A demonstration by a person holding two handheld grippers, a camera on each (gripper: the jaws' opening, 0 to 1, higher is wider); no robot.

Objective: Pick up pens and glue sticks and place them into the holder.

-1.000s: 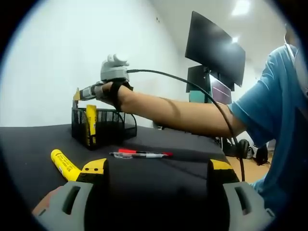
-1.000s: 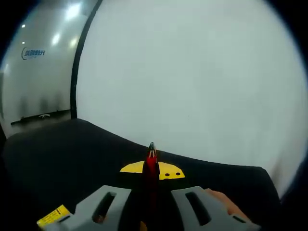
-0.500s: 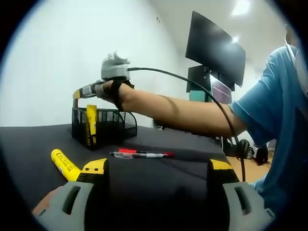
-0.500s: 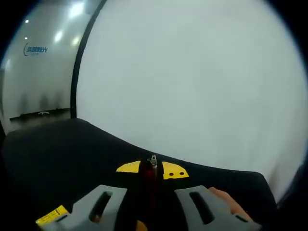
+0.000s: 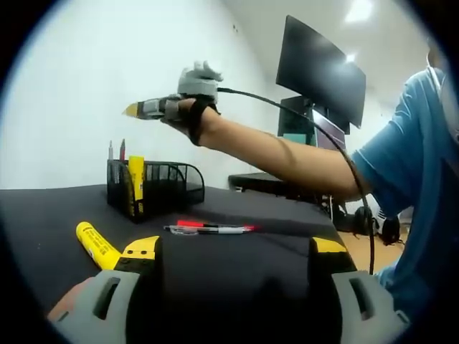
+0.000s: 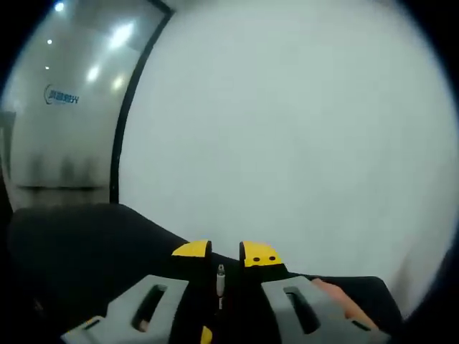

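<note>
While your left gripper (image 5: 237,261) sits low over the black table (image 5: 237,204), its jaws stand wide apart with nothing between them. Across the table your right arm (image 5: 287,161) reaches out, and your right gripper (image 5: 143,109) hangs in the air above and a little to the right of the holder (image 5: 154,188), well clear of its rim. In the right gripper view, that gripper (image 6: 225,252) has its yellow tips slightly parted, and a thin pen tip (image 6: 220,278) shows in the gap below them; you cannot tell from here whether it is clamped. The mesh holder stands near the table's far edge with a glue stick (image 5: 135,185) upright in its front compartment and two pens (image 5: 116,150) poking up at its left end. Nearer you, a red pen (image 5: 209,228) lies flat on the table, and a second glue stick (image 5: 96,244) lies just beside your left jaw.
</note>
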